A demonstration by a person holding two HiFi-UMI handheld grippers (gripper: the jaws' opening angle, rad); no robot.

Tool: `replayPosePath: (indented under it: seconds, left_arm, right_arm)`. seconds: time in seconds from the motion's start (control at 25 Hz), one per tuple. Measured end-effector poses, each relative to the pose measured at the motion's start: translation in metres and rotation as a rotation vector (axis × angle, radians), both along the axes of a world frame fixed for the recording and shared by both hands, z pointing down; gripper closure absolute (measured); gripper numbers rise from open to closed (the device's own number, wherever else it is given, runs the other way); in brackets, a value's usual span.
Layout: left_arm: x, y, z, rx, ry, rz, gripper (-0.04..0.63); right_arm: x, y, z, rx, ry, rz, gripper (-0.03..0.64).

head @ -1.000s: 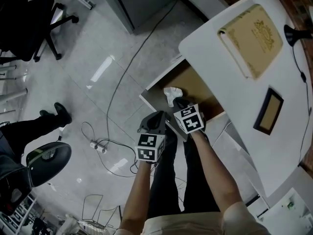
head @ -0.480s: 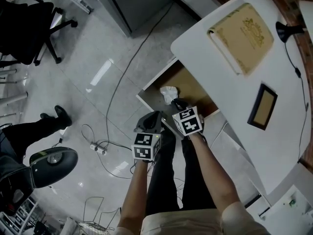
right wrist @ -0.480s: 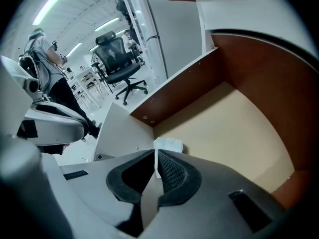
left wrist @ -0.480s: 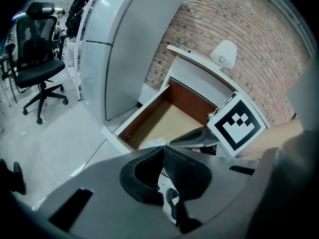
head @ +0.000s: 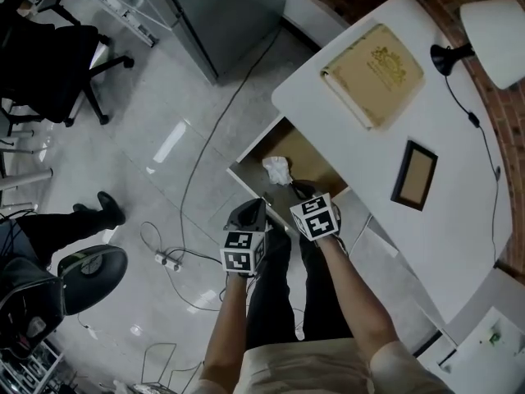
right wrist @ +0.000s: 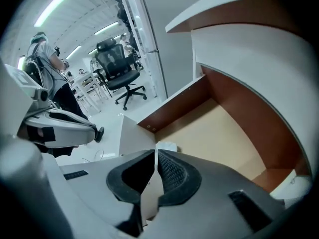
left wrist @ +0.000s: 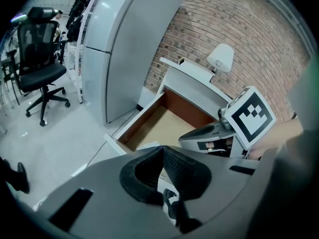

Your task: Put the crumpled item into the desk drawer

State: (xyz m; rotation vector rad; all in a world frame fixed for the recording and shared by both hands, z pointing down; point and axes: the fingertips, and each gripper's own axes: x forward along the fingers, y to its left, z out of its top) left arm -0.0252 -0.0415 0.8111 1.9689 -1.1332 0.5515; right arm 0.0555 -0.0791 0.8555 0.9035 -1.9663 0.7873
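The crumpled item (head: 276, 169) lies in the open drawer (head: 246, 148). The left gripper (head: 250, 212) and right gripper (head: 298, 190) have their fingers pressed together, holding nothing. Next, maybe push the drawer in.

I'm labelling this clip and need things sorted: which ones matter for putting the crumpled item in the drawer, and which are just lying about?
Belongs to the job:
crumpled white item, already lying in the open desk drawer

Just lying about:
tan book
picture frame
desk lamp
office chair
power strip
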Motion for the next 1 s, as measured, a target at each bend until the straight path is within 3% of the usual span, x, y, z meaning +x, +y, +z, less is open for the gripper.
replayPosePath:
  seconds: [0.52,0.72,1.0]
  left_arm:
    - [0.013,0.015,-0.079,0.046,0.018,-0.004,0.580]
    - [0.008,0.027,-0.116,0.055,0.032,-0.007,0.580]
    - [0.012,0.032,-0.185,0.093,0.036,-0.022,0.580]
  right_arm:
    - [-0.006,0.035,-0.096,0.048,-0.031,-0.008,0.574]
    - [-0.014,0.062,-0.137,0.036,-0.039,-0.063,0.574]
    - [-0.001,0.071,-0.212,0.114,-0.081,-0.021,0.574]
